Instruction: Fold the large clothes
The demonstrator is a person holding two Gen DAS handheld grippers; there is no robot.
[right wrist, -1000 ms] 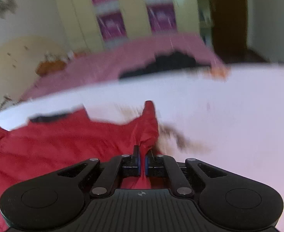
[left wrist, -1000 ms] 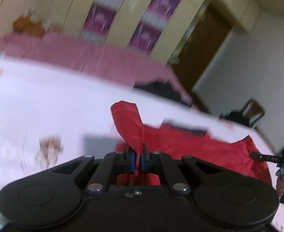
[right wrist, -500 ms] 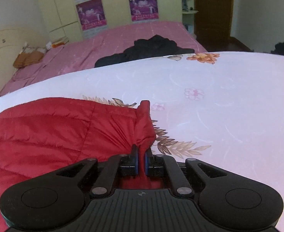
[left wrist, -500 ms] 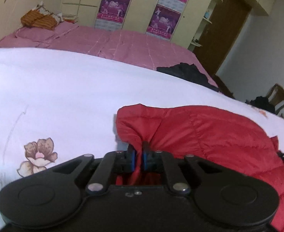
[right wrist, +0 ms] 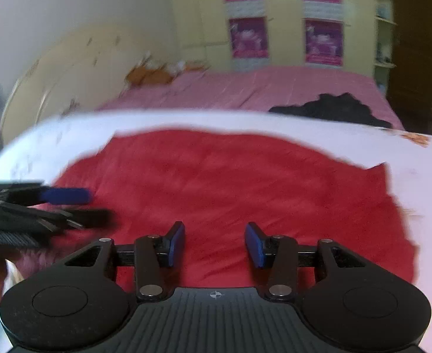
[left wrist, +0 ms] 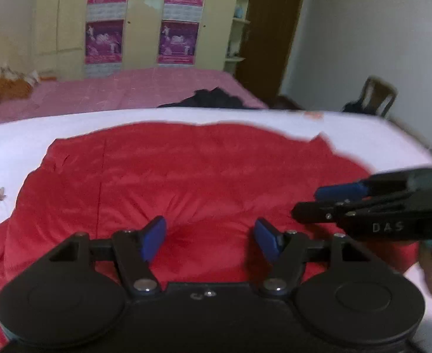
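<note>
**Two tongs empty above the red coat: risks and legible marks**

Both tongs stand wide with nothing between the blue pads. We see the left tongs and the right tongs hovering side by side just over the near part of the red padded coat, which lies spread and roughly flat on the white floral bedsheet of the near bed. In the left view the right tongs come in from the right edge, near the left ones but apart.

Risks, as we judge them:
- Padded fabric is thick and slick. A shallow pinch may catch only the top layer, so the fold would drag or come undone.
- Puffy filling tends to spring back; a fold could open once released.
- Close spacing of the two tools makes a collision possible when both descend.
- Uneven grips would skew the next fold line.
- Both views are blurred, so edges and seams are hard to place.

Writing: "DAS" reads on the side of the right tool. Purple posters on the wardrobe doors carry print too small to read.
</note>
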